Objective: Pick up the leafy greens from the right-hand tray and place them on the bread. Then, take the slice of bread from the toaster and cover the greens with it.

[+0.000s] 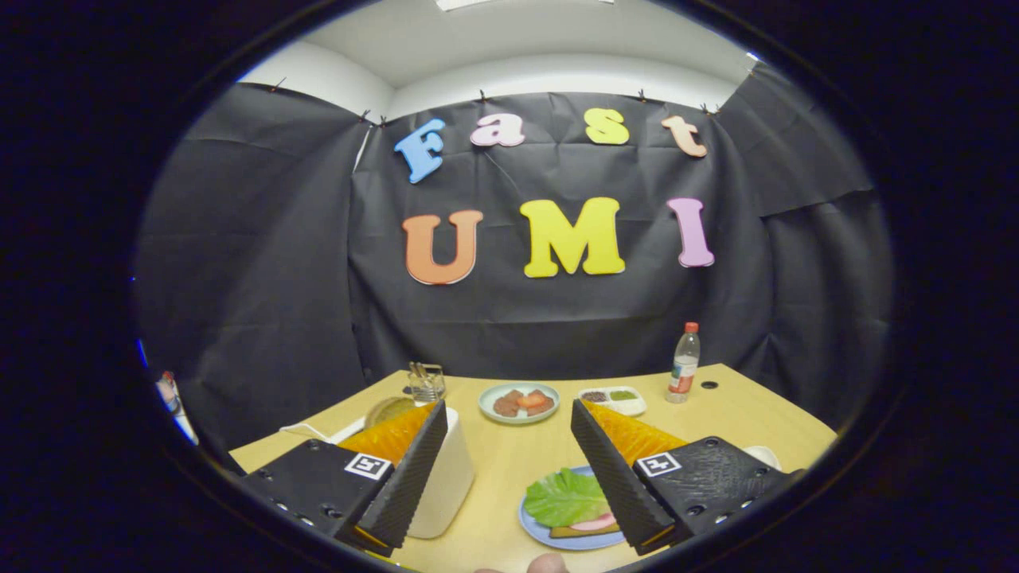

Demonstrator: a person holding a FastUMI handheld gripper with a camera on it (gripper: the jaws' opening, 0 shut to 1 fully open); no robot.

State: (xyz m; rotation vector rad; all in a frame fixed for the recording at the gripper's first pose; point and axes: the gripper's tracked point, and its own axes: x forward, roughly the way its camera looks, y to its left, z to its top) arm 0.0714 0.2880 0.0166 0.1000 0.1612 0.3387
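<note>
Gripper view shows the leafy greens (567, 496) already lying on the bread (585, 530) on a blue plate (549, 535), with a pink slice peeking out between leaf and bread. The plate sits on the tabletop (509, 461) between the fingers, close against the inner face of the right one. The hand-held gripper (505, 469) is spread wide and holds nothing. A white toaster (442, 485) stands beside the left finger, partly hidden by it. Beyond the fingers lie a round plate of reddish food (519, 402) and a white tray (613, 398) with dark and green portions. A bottle with a red cap (684, 363) stands upright further right. A glass jar (427, 383) stands behind the toaster.
</note>
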